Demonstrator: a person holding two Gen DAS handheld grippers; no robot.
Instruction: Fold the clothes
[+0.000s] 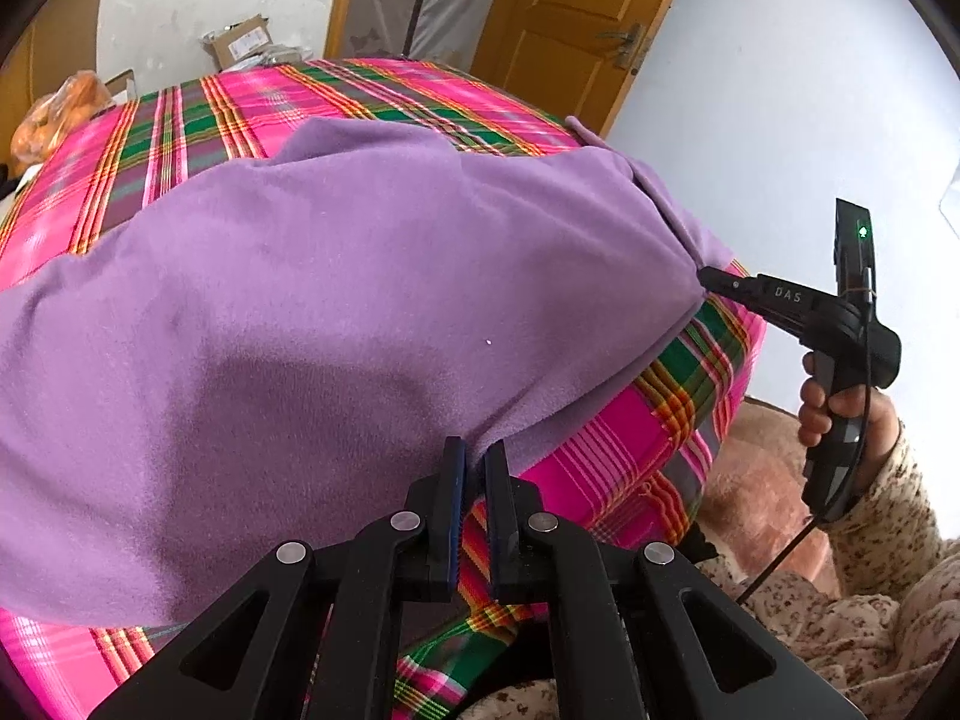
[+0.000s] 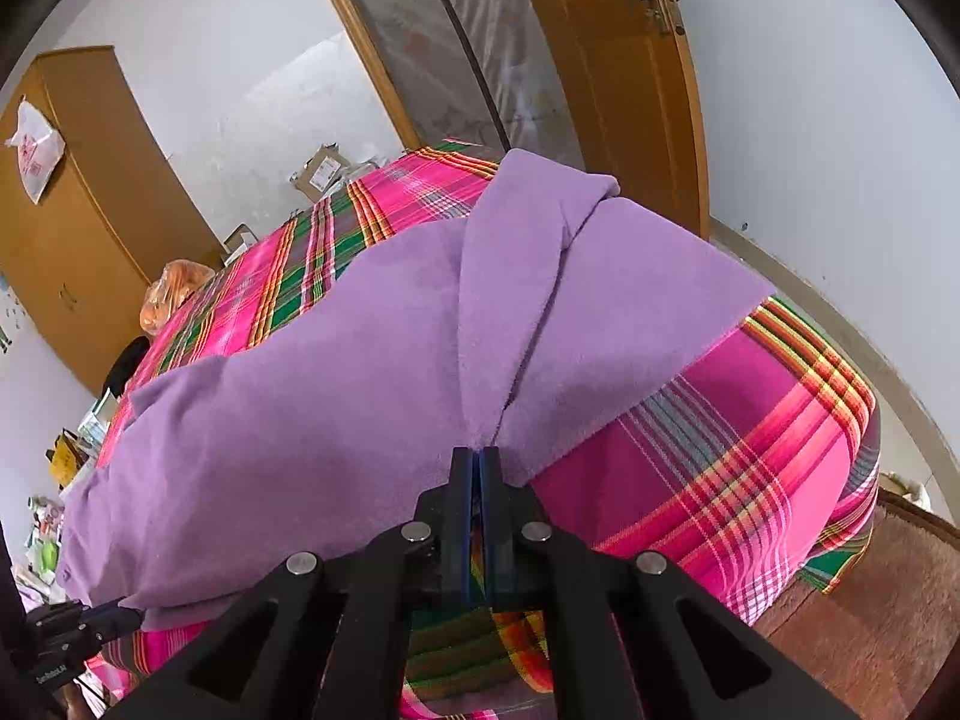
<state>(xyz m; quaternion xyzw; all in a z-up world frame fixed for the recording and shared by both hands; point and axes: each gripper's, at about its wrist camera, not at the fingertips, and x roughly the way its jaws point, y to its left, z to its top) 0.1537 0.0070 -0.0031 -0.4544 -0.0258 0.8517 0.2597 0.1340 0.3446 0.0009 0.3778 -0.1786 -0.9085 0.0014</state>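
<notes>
Left hand-held gripper (image 1: 475, 456) and right hand-held gripper (image 2: 477, 461) are each pinching the garment's (image 1: 336, 276) near edge; plaid bed (image 2: 750, 456) is lying bare rightward, door (image 2: 624, 72) beyond.

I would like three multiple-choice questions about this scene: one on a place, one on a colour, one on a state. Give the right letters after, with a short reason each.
1. Where does the purple garment lie?
A. on the floor
B. on the plaid cloth
C. inside the wardrobe

2. What is the main colour of the plaid cloth?
A. pink
B. blue
C. white

3. How does the right gripper stand?
A. wide open above the garment
B. shut on the garment's edge
C. shut on the orange bag

Answers: 1 B, the plaid shows all around it. 2 A, pink with green and orange stripes. 3 B, its fingers meet where the fabric puckers; the left gripper pinches likewise.
</notes>
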